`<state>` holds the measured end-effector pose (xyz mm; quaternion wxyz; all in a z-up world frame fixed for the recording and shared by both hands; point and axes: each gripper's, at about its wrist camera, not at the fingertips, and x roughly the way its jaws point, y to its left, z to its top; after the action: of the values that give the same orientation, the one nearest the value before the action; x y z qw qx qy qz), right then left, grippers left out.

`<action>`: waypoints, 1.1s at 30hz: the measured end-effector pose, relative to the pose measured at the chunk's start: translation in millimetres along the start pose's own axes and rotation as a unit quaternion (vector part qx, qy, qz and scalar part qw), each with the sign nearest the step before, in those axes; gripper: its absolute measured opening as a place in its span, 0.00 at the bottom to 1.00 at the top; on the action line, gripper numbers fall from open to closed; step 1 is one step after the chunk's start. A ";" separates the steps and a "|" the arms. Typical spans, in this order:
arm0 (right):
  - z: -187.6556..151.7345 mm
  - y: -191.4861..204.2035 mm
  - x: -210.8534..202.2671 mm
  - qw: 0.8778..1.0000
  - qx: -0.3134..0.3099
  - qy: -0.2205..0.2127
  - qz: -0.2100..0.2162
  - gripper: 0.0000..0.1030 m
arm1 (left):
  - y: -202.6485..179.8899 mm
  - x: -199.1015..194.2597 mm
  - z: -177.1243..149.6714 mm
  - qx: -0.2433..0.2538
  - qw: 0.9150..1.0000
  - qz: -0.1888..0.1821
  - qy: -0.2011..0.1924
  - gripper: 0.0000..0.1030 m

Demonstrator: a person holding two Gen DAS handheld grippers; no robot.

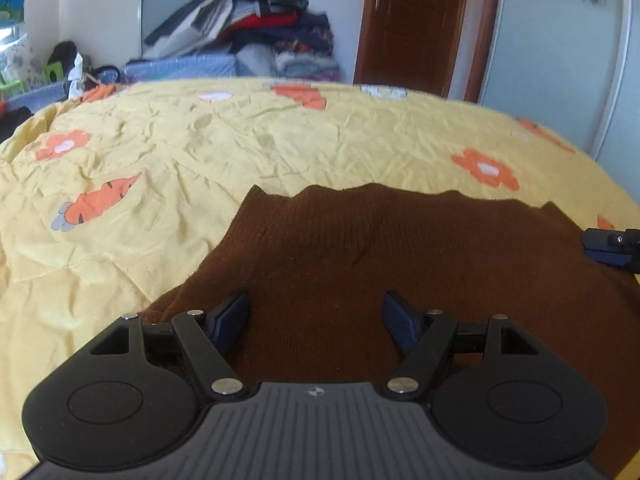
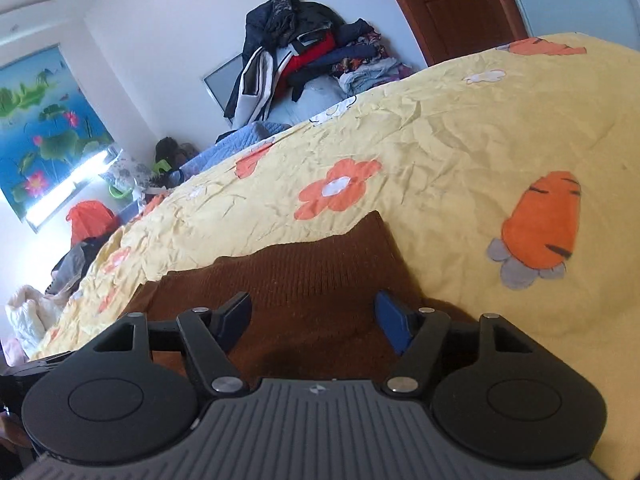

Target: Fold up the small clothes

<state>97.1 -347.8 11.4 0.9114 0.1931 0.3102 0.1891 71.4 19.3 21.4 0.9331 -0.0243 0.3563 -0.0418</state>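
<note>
1. Brown knit garment (image 1: 360,264) lies flat on a yellow bedspread (image 1: 180,152) printed with orange flowers and carrots. Its far edge is wavy, with a raised corner at each end. The near part is hidden under the gripper bodies in both views, so its full outline and kind cannot be made out.
2. Left gripper (image 1: 316,316) sits low over the garment, jaws spread wide, nothing pinched between them. Whether the blue pads touch the knit cannot be told.
3. Right gripper (image 2: 314,314) is over the garment's right-hand part, near the raised corner (image 2: 376,224). Jaws apart, only cloth below the gap, no fold gripped.
4. In the left wrist view the tip of the other gripper shows at the right frame edge, cut off, above the knit.
5. Beyond the bed: a heaped pile of clothes (image 2: 304,52) against the wall, soft with blur; a wooden door (image 1: 416,20); a lotus picture (image 2: 44,120) on the left wall.
6. Clutter at the left floor edge is too small to identify.
</note>
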 end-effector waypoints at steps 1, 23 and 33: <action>3.1 2.8 1.1 1.000 -0.007 0.007 -0.006 0.66 | -0.3 -3.9 6.8 -0.008 1.000 -0.002 0.008 0.72; 29.4 64.8 51.8 0.989 -0.089 0.010 -0.116 0.89 | -8.4 59.1 41.2 -0.003 0.999 0.041 0.000 0.97; 26.6 46.2 71.3 0.983 -0.126 0.048 -0.123 0.99 | -7.7 57.0 40.2 -0.007 0.999 0.039 -0.001 0.97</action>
<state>156.1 -281.5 17.5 0.9290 0.0278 0.3482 0.1223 140.1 6.9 14.1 0.9344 -0.0168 0.3558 -0.0026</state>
